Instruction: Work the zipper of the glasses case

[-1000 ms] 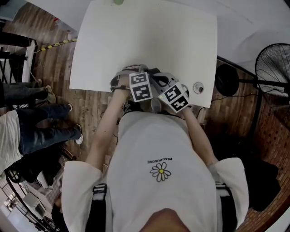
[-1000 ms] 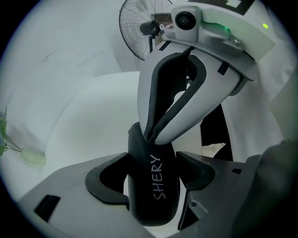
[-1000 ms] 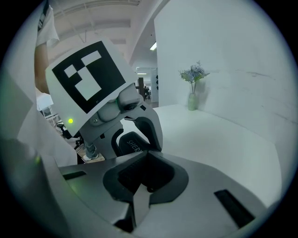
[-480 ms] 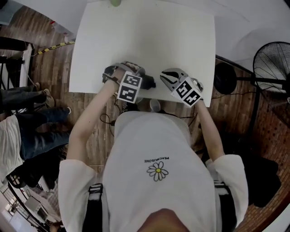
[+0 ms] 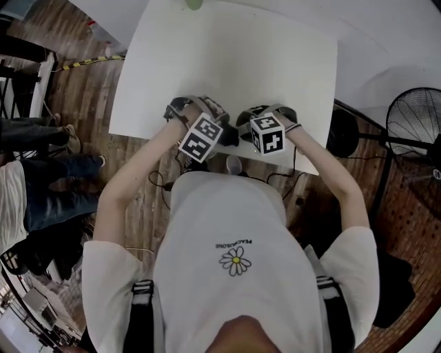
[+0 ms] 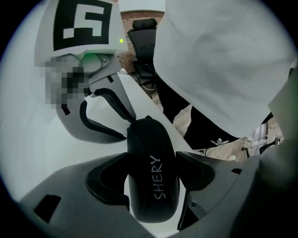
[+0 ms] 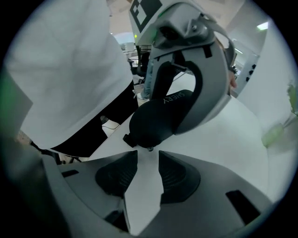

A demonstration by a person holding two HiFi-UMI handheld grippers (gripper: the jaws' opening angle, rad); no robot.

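A black glasses case (image 6: 152,179) printed "SHERY" lies at the near edge of the white table (image 5: 227,62). My left gripper (image 6: 152,173) is shut on its middle, a pad pressed on each side. In the head view the case (image 5: 231,135) shows between the two marker cubes. My right gripper (image 7: 148,156) faces the case's rounded end (image 7: 156,122). Its jaws are opening, with only bare table between the pads. A small metal zipper pull (image 7: 149,148) hangs off that end, just beyond the fingertips. In the head view the right gripper (image 5: 244,131) sits right of the case.
A standing fan (image 5: 413,117) and a dark round base (image 5: 341,131) stand off the table's right side. Something green (image 5: 195,3) sits at the far table edge. People's legs (image 5: 48,172) are on the wooden floor at the left. Cables hang below the near edge.
The right gripper swung out to the right of the case half a second ago and has come back in to the case's end. The left gripper stays on the case.
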